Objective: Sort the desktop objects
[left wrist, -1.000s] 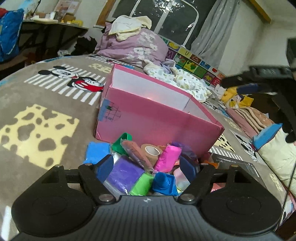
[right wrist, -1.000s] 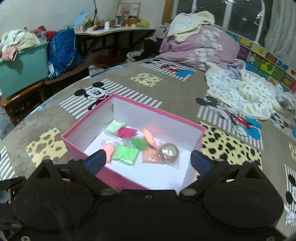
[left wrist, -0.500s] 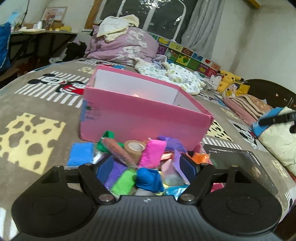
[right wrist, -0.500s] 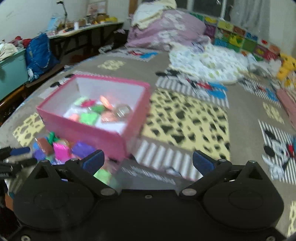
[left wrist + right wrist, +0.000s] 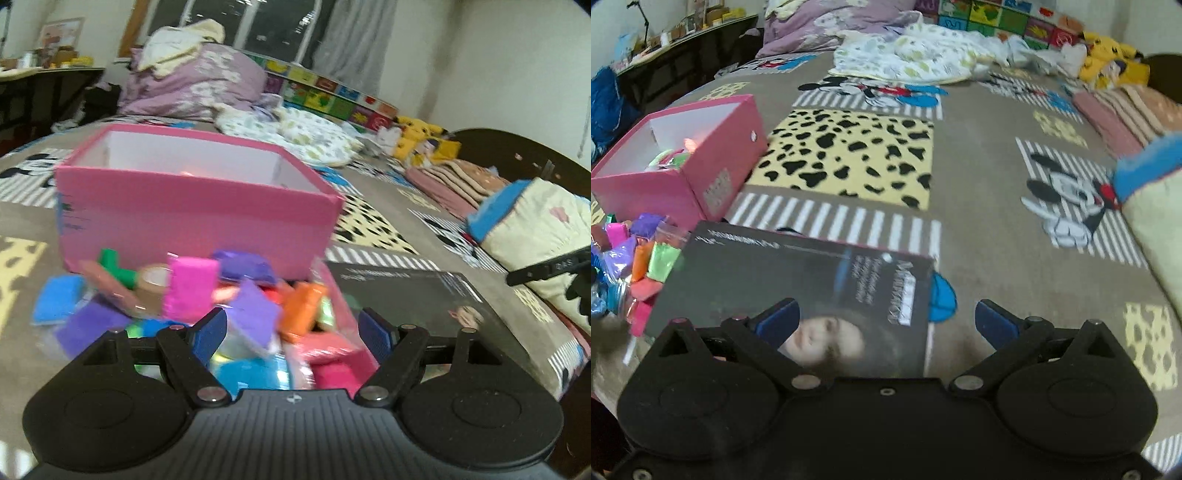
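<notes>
We see our left gripper [image 5: 293, 334] with its blue fingers spread wide, low over a heap of coloured packets [image 5: 207, 306] on the cartoon-print blanket [image 5: 22, 236]. Nothing is pinched between the fingers; a purple packet [image 5: 255, 314] and an orange packet [image 5: 301, 310] lie just ahead of the gap, with pink and blue ones beneath it. Straight ahead, beyond the heap, stands the pink box [image 5: 192, 214], its near wall touching the far packets. A magenta packet [image 5: 190, 288] leans upright ahead and to the left, beside a roll of tape [image 5: 153, 286]. To the right of this gripper lies a dark book [image 5: 413, 299].

Our right gripper [image 5: 888, 319] is also spread open and holds nothing. It hovers over the near end of the dark book [image 5: 798, 291], left finger above the cover, right finger above bare blanket [image 5: 990, 229]. Far to its left sit the packets [image 5: 635, 262], and ahead-left the pink box [image 5: 701, 173] with green packets [image 5: 670, 160] inside
</notes>
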Available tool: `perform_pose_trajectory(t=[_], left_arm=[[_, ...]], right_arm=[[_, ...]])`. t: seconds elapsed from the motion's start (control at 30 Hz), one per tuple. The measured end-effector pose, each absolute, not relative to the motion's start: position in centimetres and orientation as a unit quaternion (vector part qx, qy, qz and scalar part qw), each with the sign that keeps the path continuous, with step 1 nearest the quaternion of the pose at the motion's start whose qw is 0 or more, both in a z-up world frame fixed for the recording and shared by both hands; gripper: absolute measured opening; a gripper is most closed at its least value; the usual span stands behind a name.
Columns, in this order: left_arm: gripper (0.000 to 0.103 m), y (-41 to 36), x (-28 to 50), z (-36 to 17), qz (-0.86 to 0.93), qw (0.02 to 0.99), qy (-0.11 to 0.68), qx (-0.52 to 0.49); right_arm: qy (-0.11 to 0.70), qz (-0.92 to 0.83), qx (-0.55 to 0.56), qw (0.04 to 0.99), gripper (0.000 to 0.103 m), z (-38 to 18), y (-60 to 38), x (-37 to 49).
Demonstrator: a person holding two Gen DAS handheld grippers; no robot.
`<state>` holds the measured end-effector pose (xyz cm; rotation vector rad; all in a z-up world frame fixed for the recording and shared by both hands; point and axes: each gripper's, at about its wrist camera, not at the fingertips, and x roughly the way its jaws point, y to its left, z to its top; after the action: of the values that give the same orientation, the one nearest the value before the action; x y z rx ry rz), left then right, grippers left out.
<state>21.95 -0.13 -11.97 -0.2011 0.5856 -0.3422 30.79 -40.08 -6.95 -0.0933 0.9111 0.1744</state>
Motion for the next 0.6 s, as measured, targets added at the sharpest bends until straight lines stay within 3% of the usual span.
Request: perform_pose_trajectory(t=[0.6], left_arm=[[0.078,-6.3,22.4,-14.2,-0.238,0.912,0.319,-0.096]], right_arm=[[0.454,0.139,-0.006,0.880,0.102,-12.2,-43.8,30.0]])
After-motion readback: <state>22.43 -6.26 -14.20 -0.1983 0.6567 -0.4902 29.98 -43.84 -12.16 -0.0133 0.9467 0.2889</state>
